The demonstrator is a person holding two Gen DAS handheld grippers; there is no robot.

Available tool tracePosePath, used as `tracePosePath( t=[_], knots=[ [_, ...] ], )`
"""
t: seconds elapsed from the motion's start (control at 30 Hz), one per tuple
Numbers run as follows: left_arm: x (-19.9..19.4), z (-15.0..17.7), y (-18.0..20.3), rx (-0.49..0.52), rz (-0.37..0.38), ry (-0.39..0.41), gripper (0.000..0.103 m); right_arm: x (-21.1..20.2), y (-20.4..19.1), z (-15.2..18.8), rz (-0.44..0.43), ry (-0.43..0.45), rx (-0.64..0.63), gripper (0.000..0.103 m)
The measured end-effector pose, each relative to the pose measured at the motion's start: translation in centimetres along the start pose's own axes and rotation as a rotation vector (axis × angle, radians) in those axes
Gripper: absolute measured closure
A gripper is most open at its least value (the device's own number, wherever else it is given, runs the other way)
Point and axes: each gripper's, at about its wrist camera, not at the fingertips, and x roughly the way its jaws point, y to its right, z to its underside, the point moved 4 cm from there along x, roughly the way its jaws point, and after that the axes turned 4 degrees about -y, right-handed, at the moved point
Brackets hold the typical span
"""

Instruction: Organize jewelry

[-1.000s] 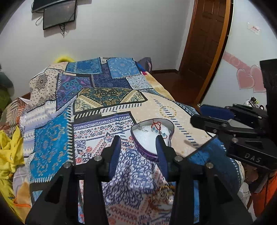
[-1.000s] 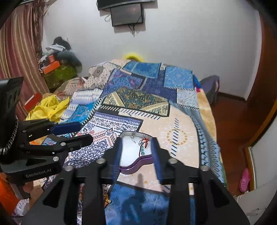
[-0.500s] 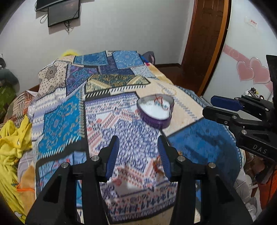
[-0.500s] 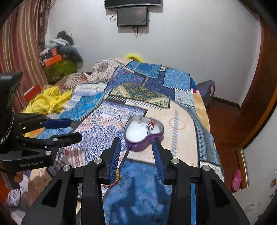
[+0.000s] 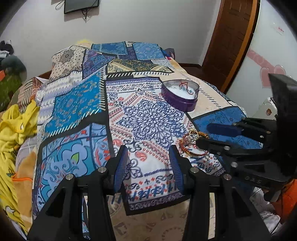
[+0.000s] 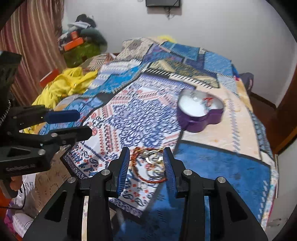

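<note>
A bed [image 5: 78, 103] covered with a patchwork blanket [image 6: 141, 118] in blues, creams and reds carries the jewelry. A purple heart-shaped tin [image 5: 179, 94], lid off and white inside, sits on the cream patch toward the right side of the bed; a red string piece with small beads [image 5: 183, 86] lies in it near the far rim. In the right wrist view the same tin [image 6: 200, 115] is somewhat blurred, well beyond the fingertips.

Near the foot of the bed, a loose pile of bangles [image 6: 150, 165], thin red and orange rings tangled with a few gold-coloured ones, lies flat on the blanket where the patterned patch meets a plain blue one. The right claw [image 6: 146, 166] is spread wide, its two blue-padded fingers [image 6: 123, 166] standing one on each side of the pile; whether they touch the blanket cannot be told. It holds nothing. From the left wrist view that claw [image 5: 209, 135] comes in from the right, its tips right at the bangles [image 5: 193, 142].

The left claw [image 5: 148, 166] is also wide and empty, held over the patterned patch near the foot edge, just left of the bangles and well short of the tin.

A yellow cloth [image 5: 13, 133] is bunched at the left edge of the bed. A dark screen [image 5: 80, 5] hangs on the white wall behind, and a brown wooden door [image 5: 230, 40] stands to the right
</note>
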Motion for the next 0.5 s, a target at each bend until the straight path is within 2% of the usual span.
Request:
tracePosePath(
  t=[0.03,0.1,0.33,0.5],
  knots=[
    [0.1,0.2,-0.2,-0.002,0.002,-0.003,0.058,0.3,-0.1,0.1,-0.004,-0.012,-0.001,0.085],
    [0.4,0.5,-0.5,-0.007,0.005,-0.011,0.058,1.1,-0.2,0.1,-0.002,-0.032,0.0,0.09],
    [1.4,0.9,-0.5,0.004,0.02,-0.023,0.058,2.4,0.4,0.3,0.032,-0.072,0.012,0.09],
    [1.9,0.9,-0.1,0.009,0.03,-0.03,0.058,2.8,0.5,0.1,0.023,-0.07,0.012,0.09]
  ],
)
